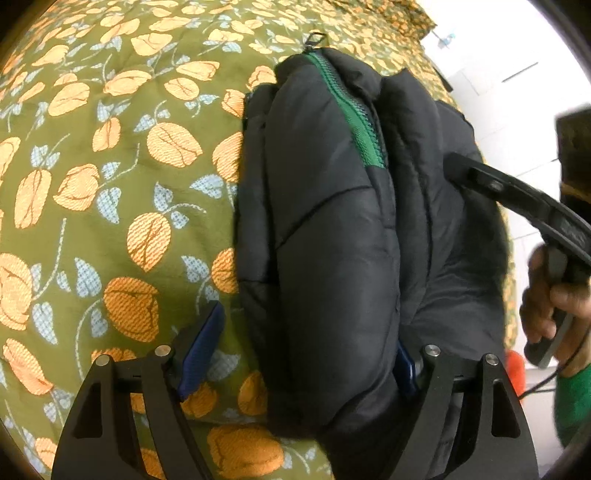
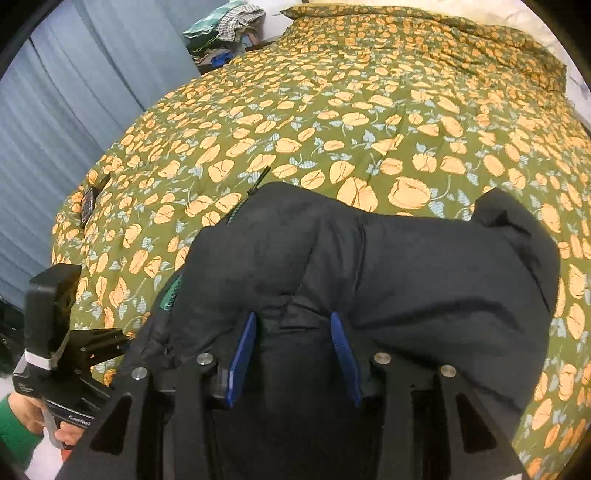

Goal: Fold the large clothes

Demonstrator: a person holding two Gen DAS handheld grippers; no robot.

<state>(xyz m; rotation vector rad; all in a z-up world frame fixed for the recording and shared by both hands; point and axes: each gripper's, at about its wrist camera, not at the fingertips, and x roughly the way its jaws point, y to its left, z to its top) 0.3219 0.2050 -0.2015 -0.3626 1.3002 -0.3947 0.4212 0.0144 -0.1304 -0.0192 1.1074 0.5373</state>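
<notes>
A black puffer jacket (image 1: 332, 240) with a green zipper (image 1: 354, 110) lies bundled lengthwise on the floral bedspread (image 1: 110, 166). My left gripper (image 1: 303, 362) is open and straddles the bundle's near end. Its left pad (image 1: 201, 350) stands clear over the bedspread, while the right pad (image 1: 404, 373) sits against the fabric. In the right wrist view my right gripper (image 2: 294, 354) is shut on a puckered fold of the jacket (image 2: 406, 277), at the bundle's edge. From the left wrist view that right gripper (image 1: 458, 168) reaches in from the right, held by a hand (image 1: 546, 306).
The bedspread (image 2: 332, 129) covers a wide bed beyond the jacket. A small dark object (image 2: 90, 201) lies near its left edge, by blue curtains (image 2: 55, 129). A heap of clothes (image 2: 225, 22) sits past the far corner. The bed's edge and pale floor (image 1: 517, 92) are close on the right.
</notes>
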